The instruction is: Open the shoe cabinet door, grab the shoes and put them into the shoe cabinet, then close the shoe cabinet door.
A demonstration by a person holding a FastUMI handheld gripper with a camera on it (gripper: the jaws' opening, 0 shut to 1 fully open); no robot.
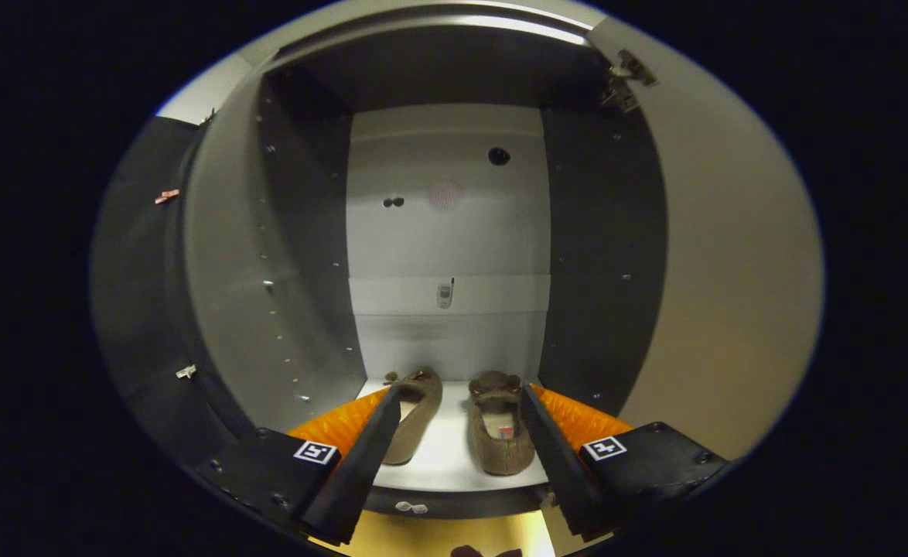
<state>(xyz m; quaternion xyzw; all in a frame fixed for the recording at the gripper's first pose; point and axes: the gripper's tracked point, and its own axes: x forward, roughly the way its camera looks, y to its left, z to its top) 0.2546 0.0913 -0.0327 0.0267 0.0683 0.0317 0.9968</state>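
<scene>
Looking straight into the shoe cabinet, door swung open on the right, hinge visible at its top corner. Gripper spread wide, holding nothing, fingers parted with both shoes showing in the gap between them. Left shoe and right shoe side by side on the white bottom shelf, apart from each other, toes pointing toward the back panel. Left shoe partly hidden behind the left finger; right shoe just beside the right finger (contact or not: cannot tell). Right shoe's inside facing up, pale insole with a small label visible. Both shoes brown, knit-looking, slipper type, small bow at each toe. Back panel pale, with a dark round hole up high, two small dark dots lower to the left, and a small metal fitting on a horizontal strip midway down. Side walls dark grey, left wall with a column of small peg holes. No shelves fitted above the bottom one. Small white piece on the front edge of the cabinet base, below the shelf. Yellowish floor below the cabinet front, between the finger bases.
</scene>
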